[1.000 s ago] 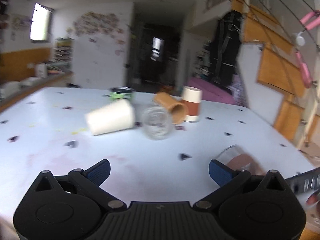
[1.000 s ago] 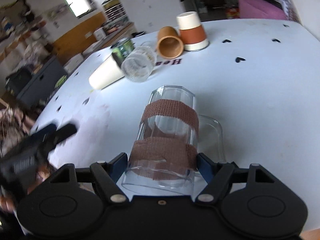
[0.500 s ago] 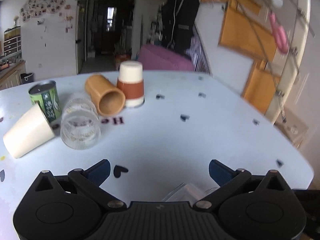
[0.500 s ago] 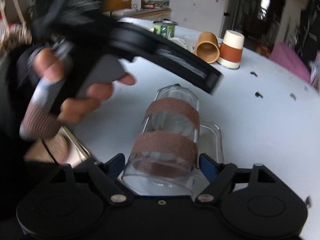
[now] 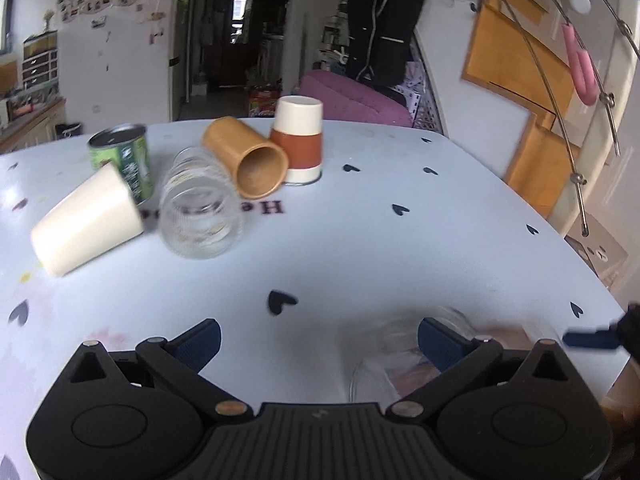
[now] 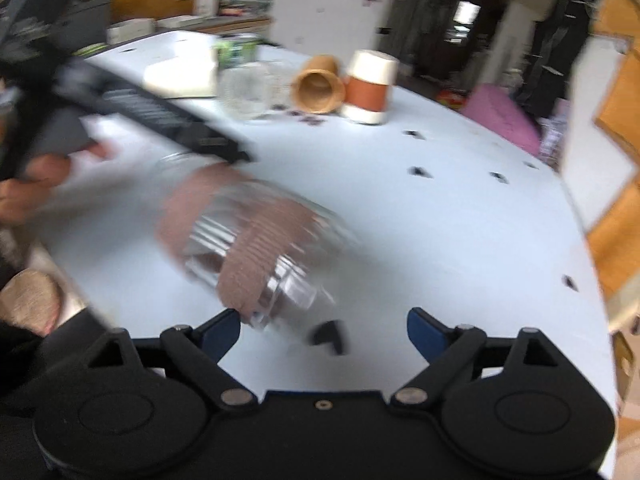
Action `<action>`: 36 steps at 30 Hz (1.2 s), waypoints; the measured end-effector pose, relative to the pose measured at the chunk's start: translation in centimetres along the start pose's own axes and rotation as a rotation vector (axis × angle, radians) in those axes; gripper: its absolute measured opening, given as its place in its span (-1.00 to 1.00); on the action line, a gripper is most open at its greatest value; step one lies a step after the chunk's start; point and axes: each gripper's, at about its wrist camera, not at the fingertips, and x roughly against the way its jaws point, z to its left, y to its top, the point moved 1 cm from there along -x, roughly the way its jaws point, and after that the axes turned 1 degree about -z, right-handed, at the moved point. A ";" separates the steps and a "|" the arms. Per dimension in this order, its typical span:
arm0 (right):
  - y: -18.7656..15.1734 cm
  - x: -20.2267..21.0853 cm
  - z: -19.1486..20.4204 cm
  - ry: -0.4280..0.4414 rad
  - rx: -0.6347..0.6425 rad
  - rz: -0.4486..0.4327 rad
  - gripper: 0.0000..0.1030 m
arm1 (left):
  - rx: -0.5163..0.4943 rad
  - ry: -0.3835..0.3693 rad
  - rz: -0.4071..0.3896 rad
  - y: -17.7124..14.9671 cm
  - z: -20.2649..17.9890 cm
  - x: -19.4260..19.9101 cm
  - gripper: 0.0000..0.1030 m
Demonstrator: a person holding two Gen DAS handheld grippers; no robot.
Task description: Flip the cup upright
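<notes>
Just ahead of rt tool [image 6: 323, 326], left of centre: taped glass mug [image 6: 256, 240] on side, blurred; fingers spread, ungripped.

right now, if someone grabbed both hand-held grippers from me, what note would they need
Left hand-held gripper: open, empty, low over the table.
Right hand-held gripper: open, holding nothing.
Taped glass mug: on its side just ahead of the right fingers, blurred, not gripped.
Far end: cream cup, ribbed glass and tan cup on their sides; brown-banded cup mouth down.
Done: nothing upright. Left: grip the mug and stand it up.
</notes>
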 end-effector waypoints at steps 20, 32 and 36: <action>0.8 -2.2 -3.3 0.063 -0.316 -0.067 0.71 | 0.069 -0.057 -0.022 -2.6 0.1 2.9 1.00; -4.5 1.1 -4.2 0.137 -0.539 -0.171 0.71 | 0.215 -0.132 0.082 0.8 -1.6 0.1 0.98; -5.6 1.4 -4.1 0.133 -0.569 -0.177 0.71 | 0.275 -0.126 0.136 1.4 -1.6 -1.8 0.92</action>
